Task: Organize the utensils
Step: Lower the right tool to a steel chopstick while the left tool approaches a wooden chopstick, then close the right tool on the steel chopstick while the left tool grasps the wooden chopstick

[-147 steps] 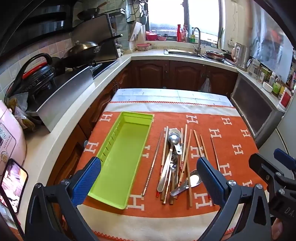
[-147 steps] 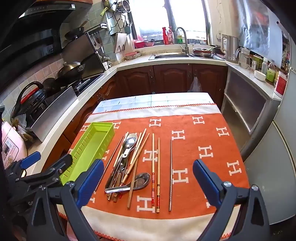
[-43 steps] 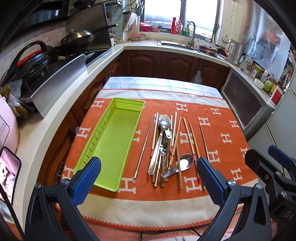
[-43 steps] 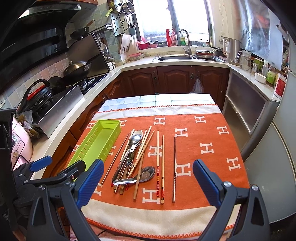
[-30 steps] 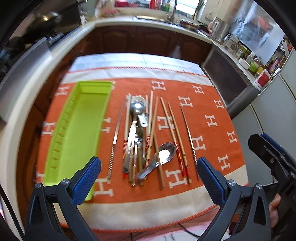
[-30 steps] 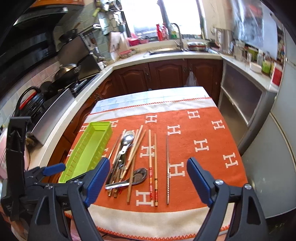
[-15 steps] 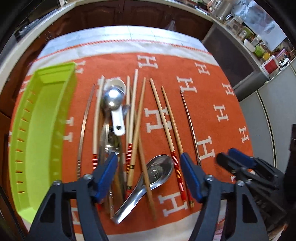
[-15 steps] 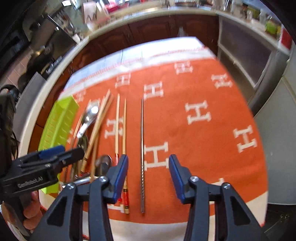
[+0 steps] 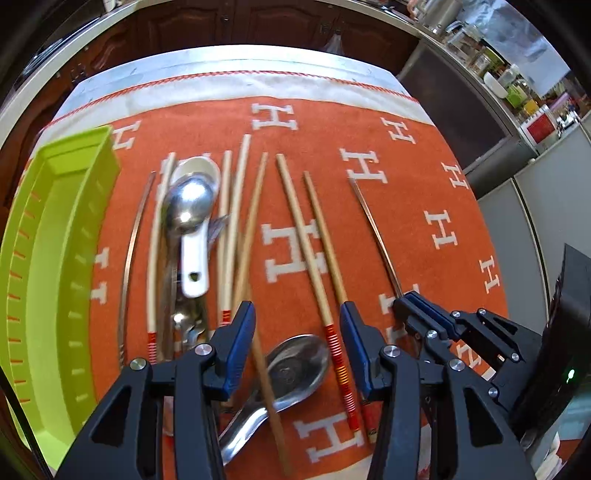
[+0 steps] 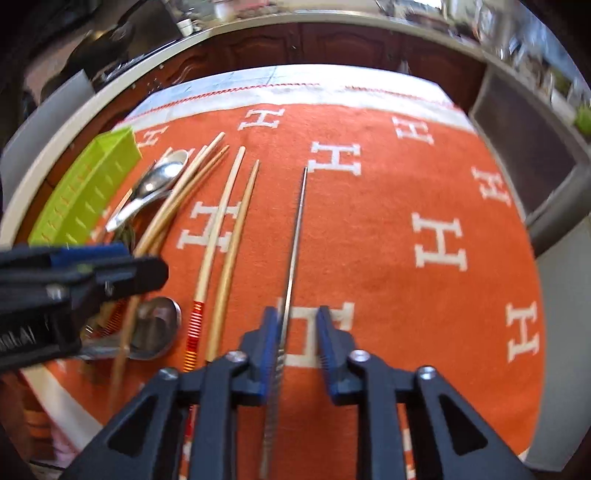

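Several chopsticks and spoons lie on an orange cloth (image 9: 424, 206) beside an empty lime-green tray (image 9: 55, 258), also in the right wrist view (image 10: 85, 195). My left gripper (image 9: 297, 328) is partly open, low over a steel spoon (image 9: 291, 365) and two red-banded wooden chopsticks (image 9: 314, 254). My right gripper (image 10: 295, 328) is narrowly open, straddling the near end of a thin metal chopstick (image 10: 295, 243); the chopstick lies against the left finger (image 10: 267, 343). The right gripper also shows in the left wrist view (image 9: 417, 306) at that chopstick (image 9: 373, 229).
A white spoon (image 9: 194, 229) under a steel spoon (image 9: 188, 210), with more chopsticks, lies by the tray. A metal chopstick (image 9: 131, 251) lies next to the tray wall. Dark cabinets (image 9: 258, 26) stand beyond the table. The left gripper appears at the left of the right wrist view (image 10: 92, 273).
Both grippers have dropped close to the cloth and narrowed. The left one came down over the spoon and chopsticks, the right one over the metal chopstick's near end.
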The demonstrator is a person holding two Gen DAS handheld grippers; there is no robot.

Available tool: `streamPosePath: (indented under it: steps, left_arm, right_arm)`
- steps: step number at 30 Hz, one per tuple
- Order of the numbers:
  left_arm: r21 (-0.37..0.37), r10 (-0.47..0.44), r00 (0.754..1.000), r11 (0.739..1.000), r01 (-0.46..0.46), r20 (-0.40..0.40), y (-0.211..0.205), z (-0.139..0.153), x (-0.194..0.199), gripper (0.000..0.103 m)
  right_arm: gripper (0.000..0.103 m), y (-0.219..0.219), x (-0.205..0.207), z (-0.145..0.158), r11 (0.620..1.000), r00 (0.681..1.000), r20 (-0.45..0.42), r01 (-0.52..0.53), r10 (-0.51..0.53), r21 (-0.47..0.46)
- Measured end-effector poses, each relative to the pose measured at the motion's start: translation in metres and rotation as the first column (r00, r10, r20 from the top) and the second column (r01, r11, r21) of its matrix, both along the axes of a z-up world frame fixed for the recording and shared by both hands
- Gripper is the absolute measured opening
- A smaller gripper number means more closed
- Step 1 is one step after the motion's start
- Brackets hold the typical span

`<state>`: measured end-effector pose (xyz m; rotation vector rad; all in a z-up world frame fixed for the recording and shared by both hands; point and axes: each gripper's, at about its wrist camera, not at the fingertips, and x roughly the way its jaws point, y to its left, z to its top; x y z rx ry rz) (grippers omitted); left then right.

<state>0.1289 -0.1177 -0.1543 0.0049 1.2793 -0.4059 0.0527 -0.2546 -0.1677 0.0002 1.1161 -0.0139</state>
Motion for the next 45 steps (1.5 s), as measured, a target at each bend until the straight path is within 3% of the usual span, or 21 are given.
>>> streamPosePath:
  steps: [3,8,14,21,28,40,45]
  left_arm:
    - [0.001,-0.027,1.0,1.0,0.027,-0.001,-0.017,-0.006,-0.002,0.045]
    - [0.033,-0.042,0.999,0.999,0.041,0.027,-0.036,-0.018,-0.008,0.027]
    - [0.044,-0.003,0.998,0.999,0.0,0.062,-0.043,-0.022,-0.011,0.018]
    - [0.033,0.039,0.99,0.999,-0.044,0.138,-0.038,-0.005,-0.016,0.018]
    - [0.033,0.021,0.996,0.999,-0.024,0.085,-0.044,-0.016,-0.017,0.018]
    - [0.08,0.012,0.998,0.997,-0.017,0.064,-0.058,-0.028,-0.016,0.018]
    - [0.116,0.005,0.996,0.993,-0.016,0.093,-0.065,-0.029,-0.016,0.018]
  right_arm:
    - [0.006,-0.024,-0.003,0.002,0.989,0.998,0.003,0.067,-0.068,0.129]
    - [0.006,-0.054,-0.013,0.001,0.961,0.99,0.003,0.134,-0.139,0.244]
    - [0.006,-0.052,-0.016,-0.001,0.958,0.991,0.018,0.12,-0.13,0.262]
    - [0.006,-0.052,-0.018,-0.003,0.951,0.991,0.033,0.113,-0.127,0.289]
    - [0.007,-0.055,-0.019,-0.005,0.941,0.991,0.039,0.113,-0.132,0.318]
    - [0.007,-0.06,-0.021,-0.006,0.93,0.991,0.04,0.109,-0.131,0.351]
    - [0.007,-0.06,-0.021,-0.006,0.929,0.99,0.04,0.109,-0.132,0.352]
